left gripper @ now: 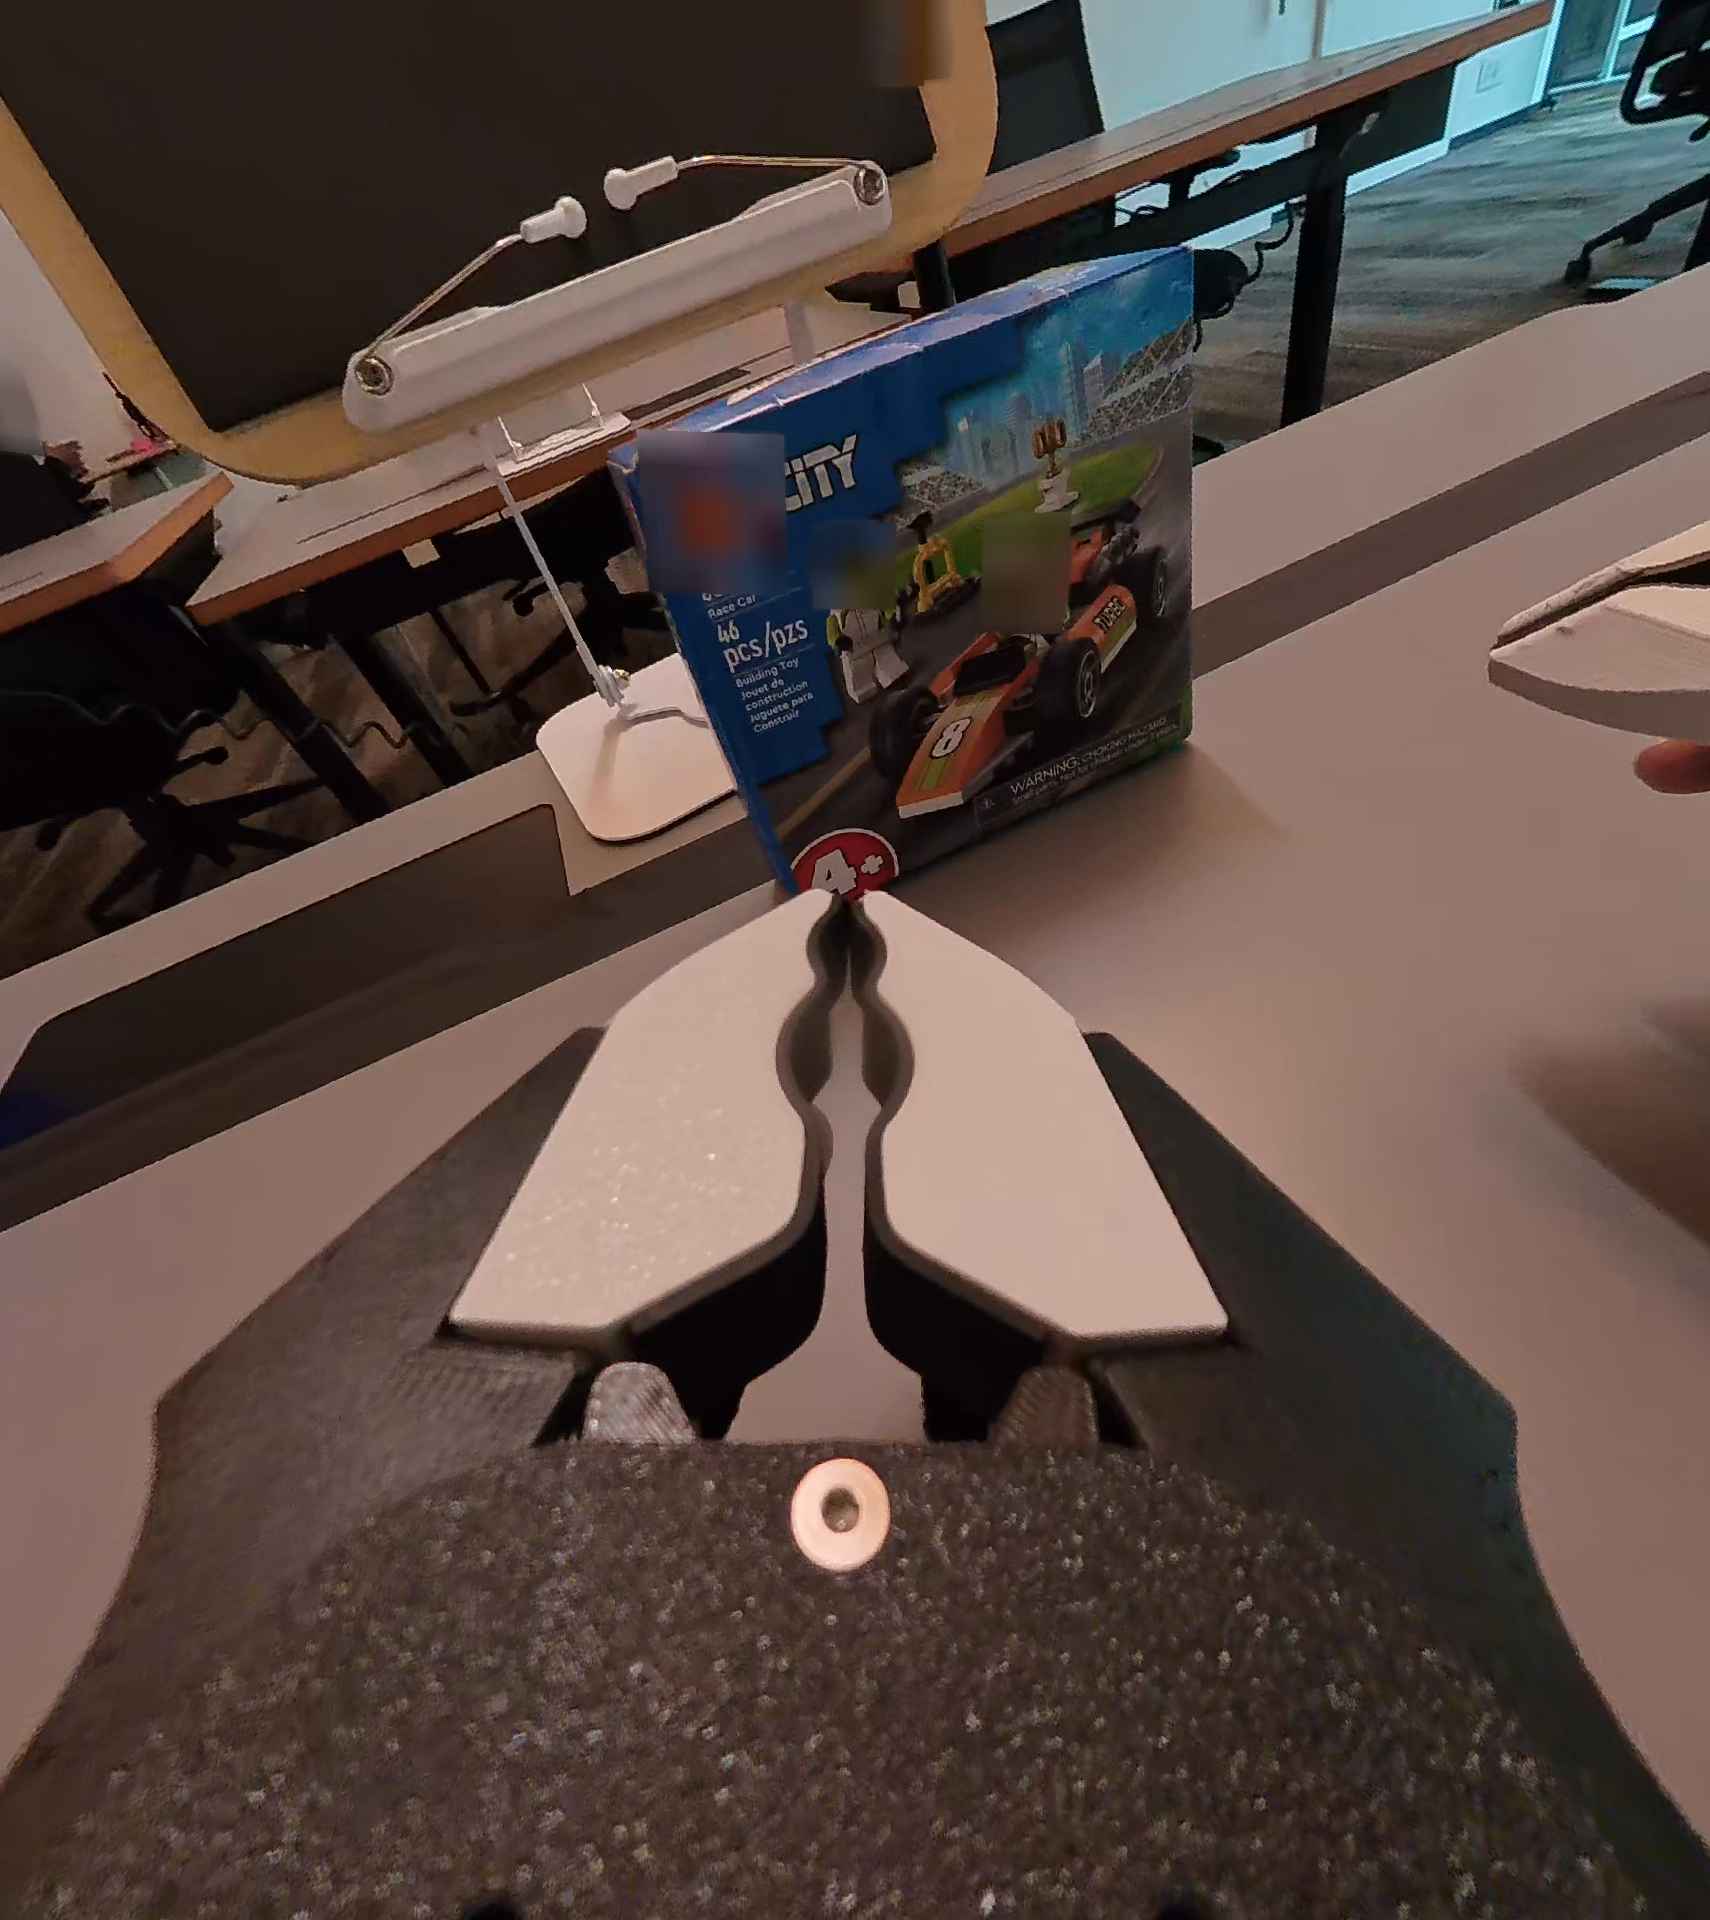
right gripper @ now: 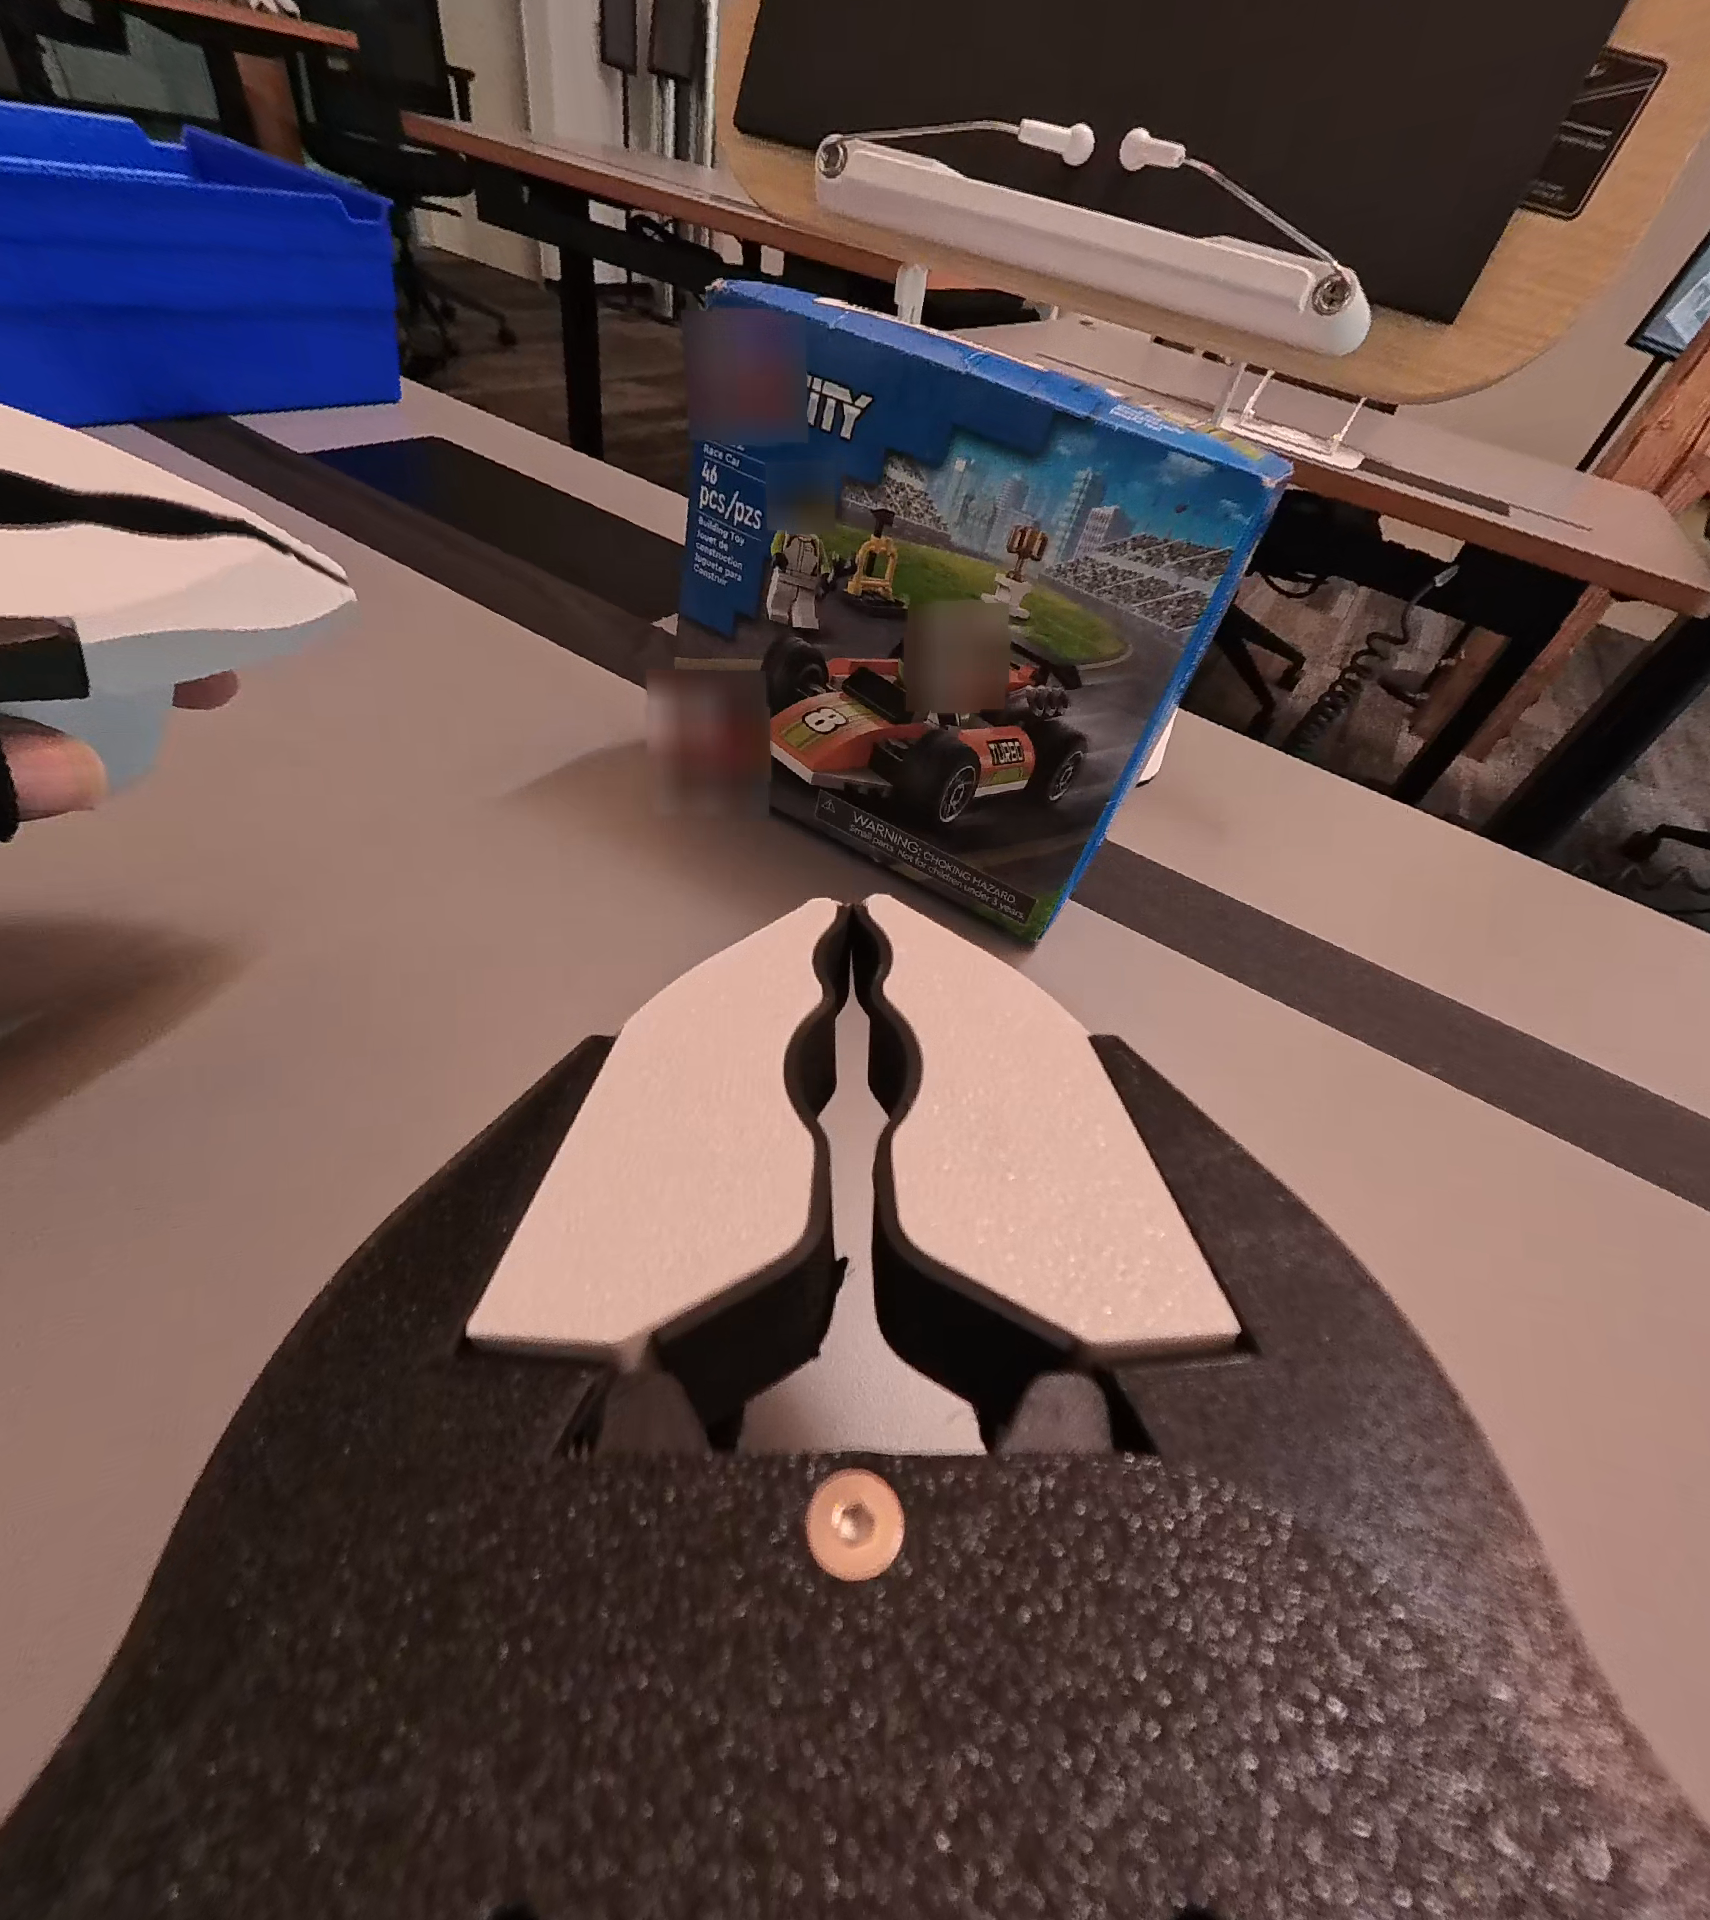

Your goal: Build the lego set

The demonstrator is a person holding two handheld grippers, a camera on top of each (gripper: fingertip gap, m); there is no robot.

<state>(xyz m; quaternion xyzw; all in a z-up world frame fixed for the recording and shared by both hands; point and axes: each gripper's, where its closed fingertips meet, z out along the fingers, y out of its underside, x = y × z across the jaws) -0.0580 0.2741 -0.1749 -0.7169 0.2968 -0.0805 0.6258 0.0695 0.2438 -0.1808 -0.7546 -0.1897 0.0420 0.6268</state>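
A blue lego set box (left gripper: 944, 582) with a race car picture stands upright and closed on the grey table; it also shows in the right wrist view (right gripper: 965, 613). My left gripper (left gripper: 843, 906) is shut and empty, its tips just short of the box's lower left corner. My right gripper (right gripper: 851, 909) is shut and empty, a little in front of the box's lower edge. Each gripper shows in the other's view: the right one (left gripper: 1651, 634) at the right edge, the left one (right gripper: 155, 561) at the left edge. No loose bricks are in view.
A white stand (left gripper: 622, 758) holding a wood-framed dark board (left gripper: 415, 187) rises behind the box. A blue bin (right gripper: 124, 270) sits at the table's far left. A dark strip (right gripper: 1402, 1029) runs across the table (left gripper: 1350, 1039). Desks and office chairs stand beyond. Some 15 cm of space lies between my two pairs of fingers.
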